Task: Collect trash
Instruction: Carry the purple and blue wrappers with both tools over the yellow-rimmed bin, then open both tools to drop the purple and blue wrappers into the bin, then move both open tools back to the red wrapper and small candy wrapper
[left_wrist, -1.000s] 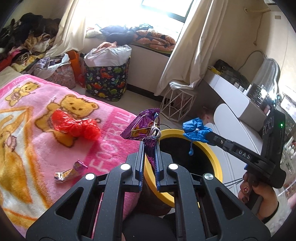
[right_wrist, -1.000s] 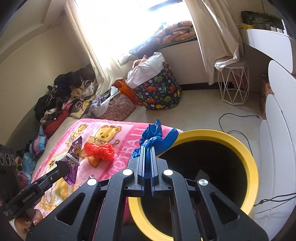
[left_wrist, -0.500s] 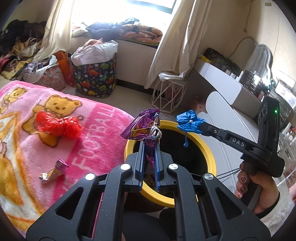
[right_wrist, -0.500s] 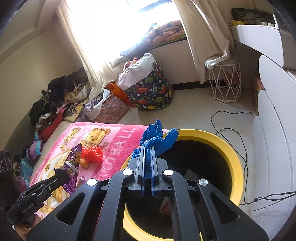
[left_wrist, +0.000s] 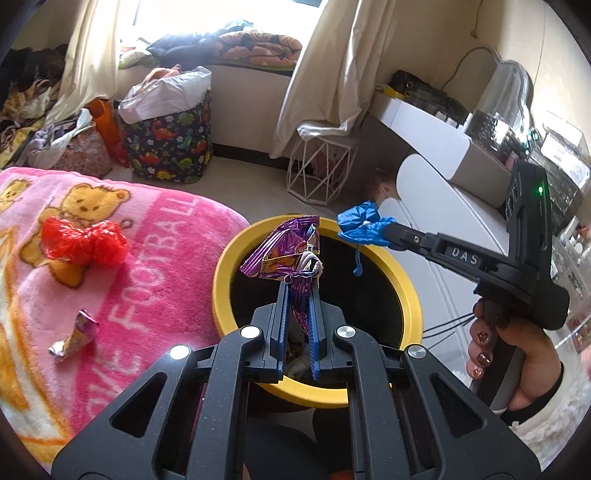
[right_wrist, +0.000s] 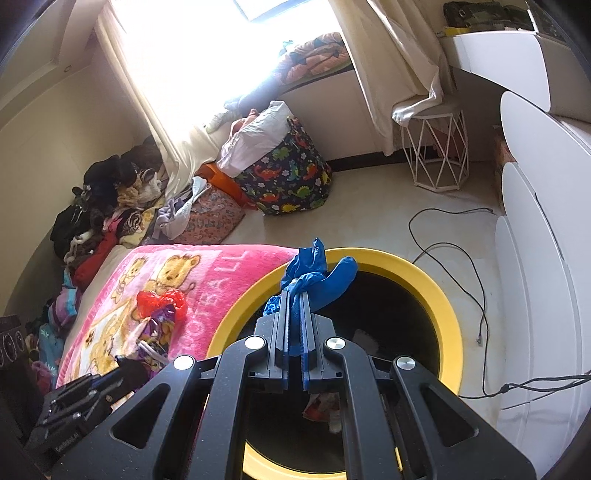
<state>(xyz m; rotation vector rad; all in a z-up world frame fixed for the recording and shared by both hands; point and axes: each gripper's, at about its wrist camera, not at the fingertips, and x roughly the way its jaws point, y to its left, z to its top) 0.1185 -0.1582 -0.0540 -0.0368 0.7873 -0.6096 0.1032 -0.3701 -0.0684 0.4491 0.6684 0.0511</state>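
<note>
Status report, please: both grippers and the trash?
Left gripper shut on purple wrapper, right gripper on blue bag, both over yellow bin. Nothing blocking.

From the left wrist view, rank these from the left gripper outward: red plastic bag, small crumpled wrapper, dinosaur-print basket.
1. small crumpled wrapper, on the pink blanket, left of the left gripper.
2. red plastic bag, farther up the blanket.
3. dinosaur-print basket, on the floor beyond.

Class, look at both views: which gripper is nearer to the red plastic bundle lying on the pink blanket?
Left. The left gripper, holding a purple wrapper, is over the bin's blanket-side edge, beside the red plastic bundle. The right gripper is over the bin's far rim, farther away.
</note>
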